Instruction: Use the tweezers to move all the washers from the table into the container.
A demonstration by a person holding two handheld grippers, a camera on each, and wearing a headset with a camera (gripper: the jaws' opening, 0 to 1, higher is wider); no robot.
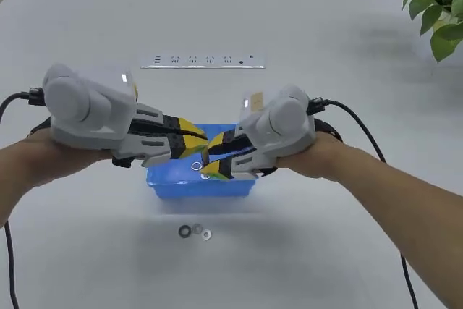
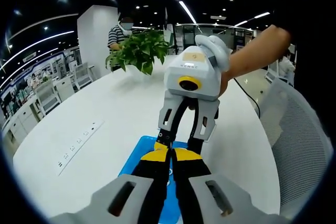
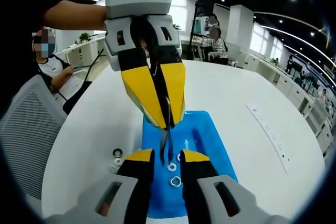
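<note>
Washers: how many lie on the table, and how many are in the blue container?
Washers on table: 3
Washers in container: 2 that I can see; more may be hidden
Total: 5

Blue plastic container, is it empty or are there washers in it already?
Not empty. The blue plastic container has at least two silver metal washers lying on its floor.

Washers in container, loose washers before it
</note>
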